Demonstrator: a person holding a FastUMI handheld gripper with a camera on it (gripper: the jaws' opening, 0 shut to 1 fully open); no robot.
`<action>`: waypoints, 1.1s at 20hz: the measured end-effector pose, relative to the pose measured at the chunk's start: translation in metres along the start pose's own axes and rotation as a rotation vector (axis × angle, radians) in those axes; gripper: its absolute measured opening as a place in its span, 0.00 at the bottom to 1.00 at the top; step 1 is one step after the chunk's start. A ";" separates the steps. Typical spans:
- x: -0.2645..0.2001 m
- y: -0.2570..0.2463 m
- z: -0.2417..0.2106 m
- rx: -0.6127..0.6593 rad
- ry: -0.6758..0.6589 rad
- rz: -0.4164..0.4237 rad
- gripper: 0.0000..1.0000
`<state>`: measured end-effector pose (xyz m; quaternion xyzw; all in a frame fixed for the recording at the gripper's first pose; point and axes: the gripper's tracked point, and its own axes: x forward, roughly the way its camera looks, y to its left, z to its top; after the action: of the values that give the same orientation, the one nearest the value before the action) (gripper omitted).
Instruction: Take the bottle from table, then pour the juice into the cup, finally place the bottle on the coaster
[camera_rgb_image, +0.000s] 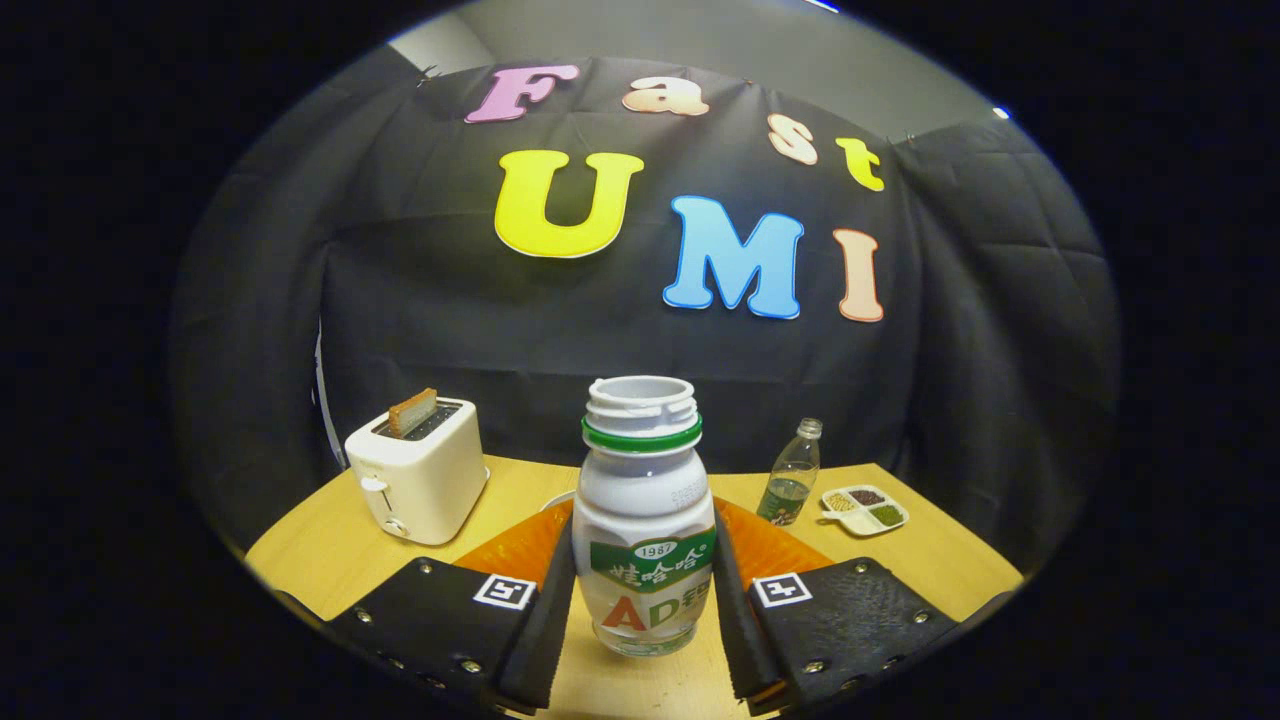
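The bottle (645, 520) is clamped between the two fingers of the gripper (645, 600), a black pad pressed to each side of its lower body; it is held upright, uncapped, and seems raised a little off the wooden table (320, 555), though that cannot be told for sure. Just behind the bottle an orange piece (770, 550) is seen on both sides, likely the coaster, and a pale rim (557, 499) at its left may be the cup; neither can be made out fully. The carrying step is judged to be in hand. The bottle is best kept level until the open mouth is over the cup, then tipped slowly, with the squeeze kept firm. Further off, a toaster (420, 475), a small clear bottle (790, 475) and a divided dish (865, 508) are seen.
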<state>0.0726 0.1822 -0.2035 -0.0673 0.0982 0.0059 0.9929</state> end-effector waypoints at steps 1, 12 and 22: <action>0.000 0.001 0.002 -0.010 -0.004 -0.005 0.64; 0.032 0.007 -0.031 0.007 0.022 0.008 0.65; 0.076 0.020 -0.096 0.020 0.067 0.043 0.65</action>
<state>0.1275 0.1891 -0.3145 -0.0555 0.1332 0.0242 0.9892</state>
